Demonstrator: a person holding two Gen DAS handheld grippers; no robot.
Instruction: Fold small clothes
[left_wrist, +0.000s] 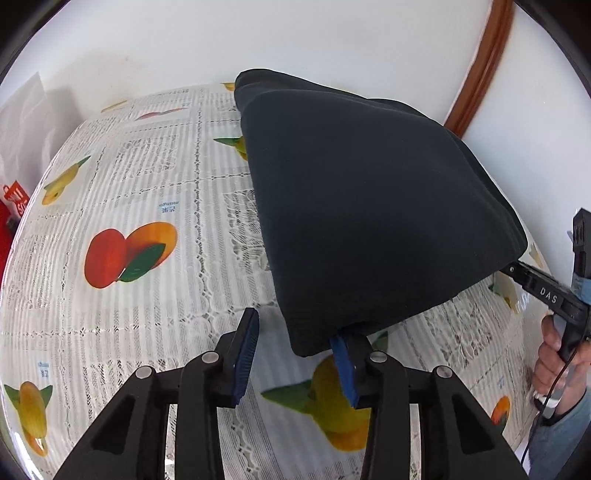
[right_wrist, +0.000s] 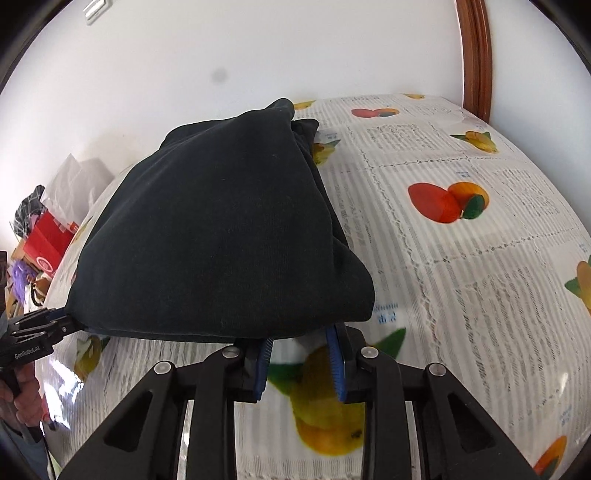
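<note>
Both grippers, left (left_wrist: 295, 354) and right (right_wrist: 301, 363), standing part-open at soft, limp dark garment (left_wrist: 369, 206), gripping nothing; pinching near corners advised.

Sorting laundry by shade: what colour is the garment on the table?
Plain black garment, no visible print; clearest in the right wrist view.

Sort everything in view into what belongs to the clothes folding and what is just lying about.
Belongs to the job:
- dark garment
- left hand-held gripper
- right hand-held gripper
- fruit-print tablecloth, the work surface

Just lying about:
- red box beyond the table edge
- white paper bag against the wall
- the mixed clutter around them
</note>
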